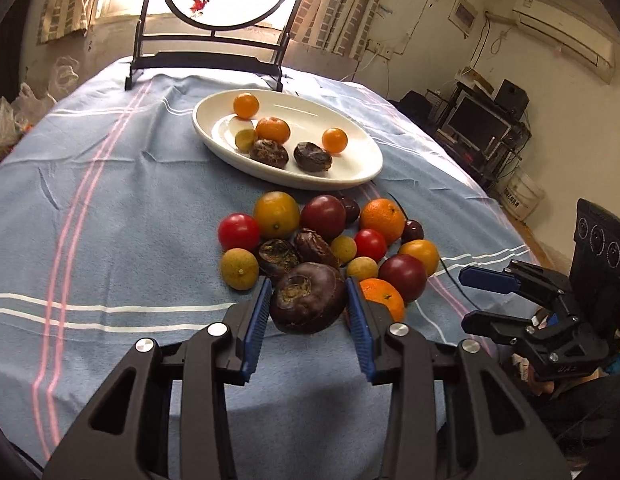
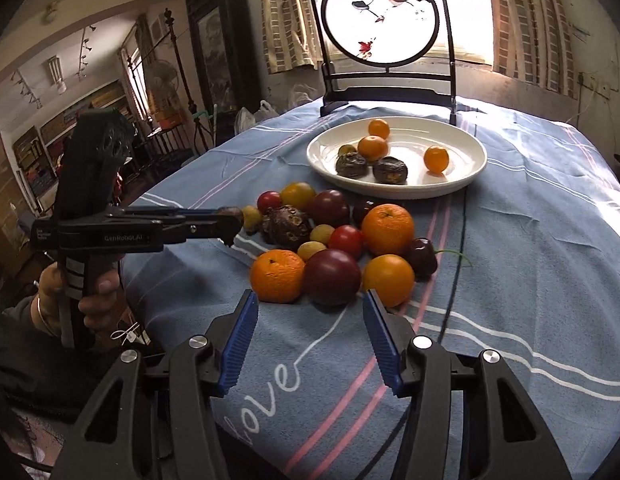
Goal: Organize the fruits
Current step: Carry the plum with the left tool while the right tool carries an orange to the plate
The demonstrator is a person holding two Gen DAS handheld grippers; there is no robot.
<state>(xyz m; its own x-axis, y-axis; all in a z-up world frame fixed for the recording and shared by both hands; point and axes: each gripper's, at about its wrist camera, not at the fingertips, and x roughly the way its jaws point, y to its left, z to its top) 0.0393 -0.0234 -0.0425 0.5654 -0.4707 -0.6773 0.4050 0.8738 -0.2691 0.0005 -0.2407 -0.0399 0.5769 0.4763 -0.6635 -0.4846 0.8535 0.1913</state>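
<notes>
A heap of loose fruit [image 1: 321, 232] lies mid-table: mandarins, red and dark tomatoes, yellow kumquats, brown water chestnuts, a cherry [image 2: 421, 258]. Behind it a white oval plate [image 1: 349, 178] holds three small orange fruits, a yellowish one and two water chestnuts. My left gripper [image 1: 308, 282] is shut on a large dark water chestnut [image 1: 308, 304]; in the right wrist view this gripper [image 2: 234, 220] holds it just above the cloth, left of the heap. My right gripper [image 2: 310, 296] stands open and empty just in front of a mandarin [image 2: 278, 276] and a dark tomato [image 2: 331, 276].
A blue striped cloth [image 1: 110, 220] covers the round table. A black-framed round screen [image 2: 383, 20] stands at the far edge behind the plate [image 2: 469, 178]. A thin dark cable [image 2: 461, 240] runs across the cloth right of the heap. A hand [image 2: 98, 300] grips the left tool.
</notes>
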